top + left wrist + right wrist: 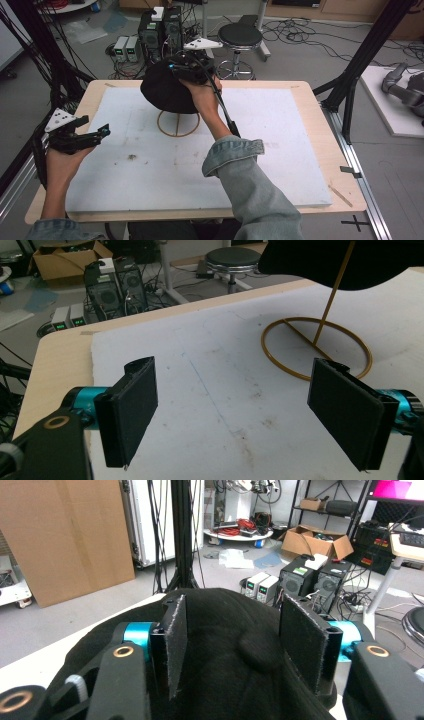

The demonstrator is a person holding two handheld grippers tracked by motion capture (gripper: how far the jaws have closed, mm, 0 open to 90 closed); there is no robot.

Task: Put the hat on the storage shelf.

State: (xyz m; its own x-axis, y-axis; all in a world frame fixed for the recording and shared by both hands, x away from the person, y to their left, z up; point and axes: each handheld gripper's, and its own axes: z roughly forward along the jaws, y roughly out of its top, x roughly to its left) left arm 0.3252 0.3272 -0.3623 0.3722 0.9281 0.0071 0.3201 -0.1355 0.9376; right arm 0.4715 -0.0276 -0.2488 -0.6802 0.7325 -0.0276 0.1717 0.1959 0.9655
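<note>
Black padded jaws of the right gripper (pixel 230 645), parted and gripping nothing, are poised over the black fabric cap (pixel 165 90) perched on the thin gold wire stand (pixel 178 123), which could be toppled by any careless nudge during withdrawal.

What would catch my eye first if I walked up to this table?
Probably the black cap perched on a gold wire stand near the far middle of the white mat. The right gripper sits over the cap's crown, its pads apart with the top button between them. Off at the mat's left edge, the left gripper waits wide open, holding nothing.
</note>
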